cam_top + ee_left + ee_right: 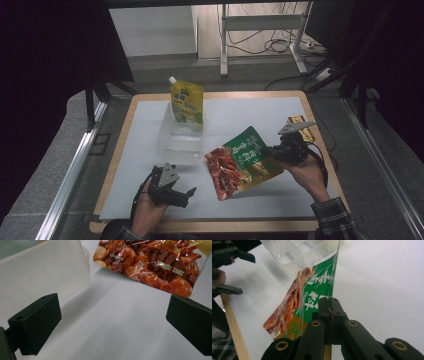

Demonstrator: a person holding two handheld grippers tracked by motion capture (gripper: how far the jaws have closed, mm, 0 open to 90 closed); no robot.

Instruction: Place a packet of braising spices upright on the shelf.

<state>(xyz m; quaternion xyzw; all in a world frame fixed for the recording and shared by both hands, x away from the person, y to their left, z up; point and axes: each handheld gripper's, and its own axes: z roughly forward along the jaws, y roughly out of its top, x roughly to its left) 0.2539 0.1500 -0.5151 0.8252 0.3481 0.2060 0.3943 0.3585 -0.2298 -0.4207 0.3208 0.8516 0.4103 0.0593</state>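
Right tool (272,150) clamps the green snack pouch (243,162) at the pouch's three o'clock edge — lifted off the counter (280,200); left tool (187,192) stands apart, its view catching the meat print (160,267).

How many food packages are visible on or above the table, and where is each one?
3. A yellow spouted pouch stands in the clear container. A green-and-red snack bag is held by the right gripper. A small package lies behind that gripper, partly hidden.
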